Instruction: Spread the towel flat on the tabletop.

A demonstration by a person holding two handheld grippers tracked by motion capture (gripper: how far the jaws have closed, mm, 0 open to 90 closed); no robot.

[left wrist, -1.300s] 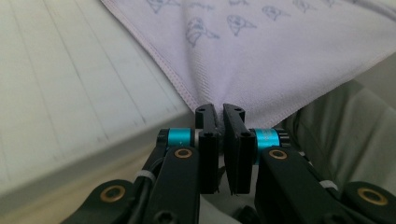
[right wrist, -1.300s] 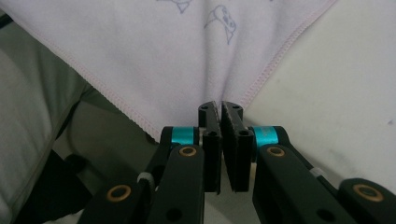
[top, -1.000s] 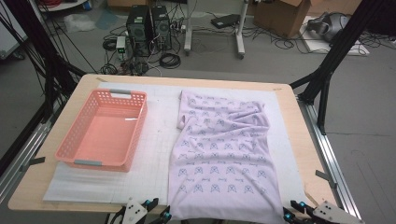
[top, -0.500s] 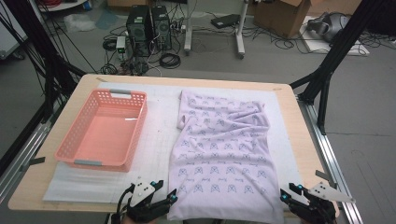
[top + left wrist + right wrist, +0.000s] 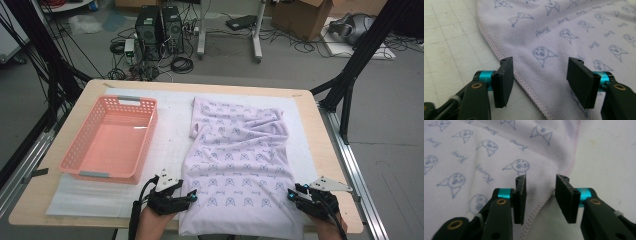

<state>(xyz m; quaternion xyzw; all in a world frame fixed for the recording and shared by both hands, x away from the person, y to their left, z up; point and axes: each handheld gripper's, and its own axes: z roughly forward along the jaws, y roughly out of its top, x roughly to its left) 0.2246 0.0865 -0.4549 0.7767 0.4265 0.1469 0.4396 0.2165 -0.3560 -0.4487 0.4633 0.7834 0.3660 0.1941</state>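
Your towel lies spread over the middle of the bench, running from the upper centre of the high view down to the bottom edge, where its near hem hangs just past the bench's front edge. Its upper part is rumpled into folds. To its left the white mat shows bare, then the pink basket in the left half of the frame, apart from the cloth. To the right, a strip of mat and bare wood runs to the bench's right edge.

Your left hand-held gripper sits at the lower left, at the towel's left hem. Your right hand-held gripper sits at the lower right, at the right hem. A second ago both were barely inside the bottom of the frame; they are now further up it, at the cloth.

The left gripper view shows what the high view cannot: the left jaws stand spread with the stitched hem passing between them, pads clear of it. In the right gripper view the jaws have just been closing and are narrower, the hem between them, a gap visible on both sides.
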